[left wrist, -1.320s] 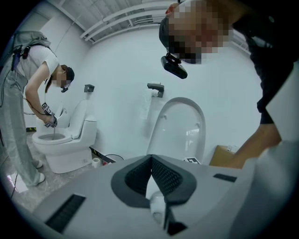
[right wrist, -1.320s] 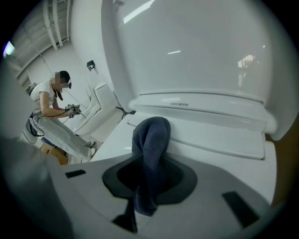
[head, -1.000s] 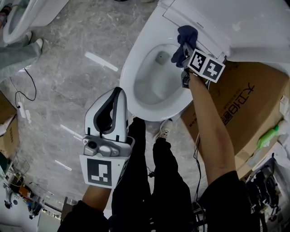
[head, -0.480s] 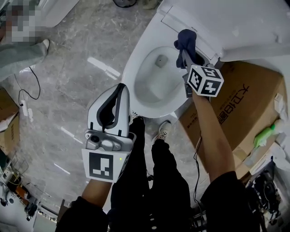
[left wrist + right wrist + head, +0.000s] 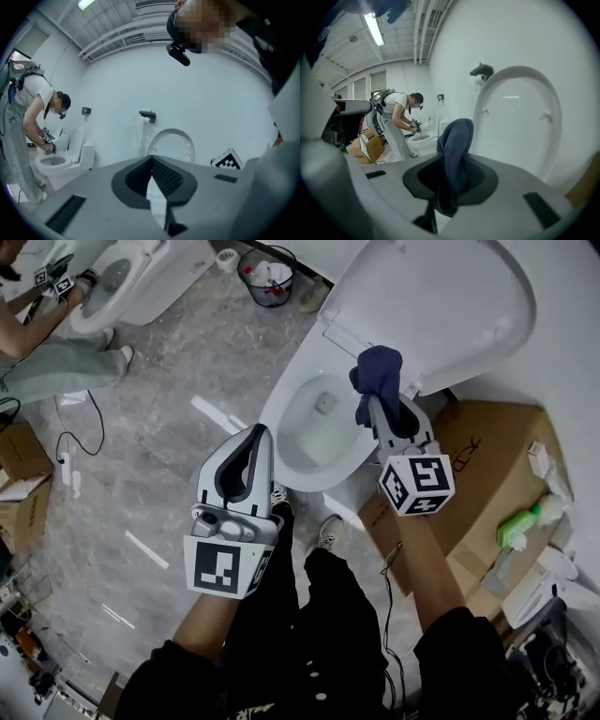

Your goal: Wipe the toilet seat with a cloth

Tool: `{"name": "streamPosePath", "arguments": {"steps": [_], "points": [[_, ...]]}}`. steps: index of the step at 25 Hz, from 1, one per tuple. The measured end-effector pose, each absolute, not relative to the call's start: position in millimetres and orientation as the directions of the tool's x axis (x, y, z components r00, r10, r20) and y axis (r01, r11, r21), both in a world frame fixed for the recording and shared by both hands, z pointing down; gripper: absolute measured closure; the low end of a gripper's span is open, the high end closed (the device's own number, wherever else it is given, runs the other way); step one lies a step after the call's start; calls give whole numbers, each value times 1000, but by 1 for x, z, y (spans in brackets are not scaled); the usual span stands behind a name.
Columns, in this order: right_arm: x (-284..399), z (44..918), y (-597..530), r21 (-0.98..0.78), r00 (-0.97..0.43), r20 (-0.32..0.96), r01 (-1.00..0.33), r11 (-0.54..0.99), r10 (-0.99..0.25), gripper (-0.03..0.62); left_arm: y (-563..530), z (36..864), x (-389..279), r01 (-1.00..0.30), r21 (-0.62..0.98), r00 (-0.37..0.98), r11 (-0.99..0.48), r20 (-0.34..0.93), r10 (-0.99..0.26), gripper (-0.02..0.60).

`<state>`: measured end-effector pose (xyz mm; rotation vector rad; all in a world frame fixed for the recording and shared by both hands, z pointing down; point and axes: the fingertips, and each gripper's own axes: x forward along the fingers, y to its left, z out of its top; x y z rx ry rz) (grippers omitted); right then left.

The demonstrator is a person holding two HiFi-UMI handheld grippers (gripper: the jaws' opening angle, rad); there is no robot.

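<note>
Two grippers are showing over the person's black trousers in the head view. Nearest, the left gripper is hanging over the grey marbled floor, just short of the bowl. In its own view, the left gripper is pressing its jaw tips together with nothing between them.

Slightly farther on, the right gripper is reaching over the back of the bowl. In the right gripper view, the right gripper is clamping its jaws on a dark blue cloth, which is bunching up above the tips. From the head view, the cloth is sitting over the rear of the toilet seat, close to the hinge; whether it is touching the seat cannot be told. Behind it, the lid is standing raised.

To the right of the toilet, a cardboard box is lying with a green object by its far edge. Farther off, a wire wastebasket is standing on the floor. At the far left, another person is bending over a second toilet.
</note>
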<state>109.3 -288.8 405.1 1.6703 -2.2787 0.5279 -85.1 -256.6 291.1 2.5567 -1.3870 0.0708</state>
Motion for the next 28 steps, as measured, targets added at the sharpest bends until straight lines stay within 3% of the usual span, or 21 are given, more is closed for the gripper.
{"name": "streamPosePath", "arguments": {"steps": [15, 28], "points": [[91, 166, -200, -71, -365, 76, -930, 360, -928, 519, -212, 130, -87, -815, 146, 567, -560, 6, -824, 571], [120, 60, -140, -25, -315, -55, -948, 316, -948, 519, -162, 26, -107, -831, 78, 541, -551, -116, -833, 571]]}}
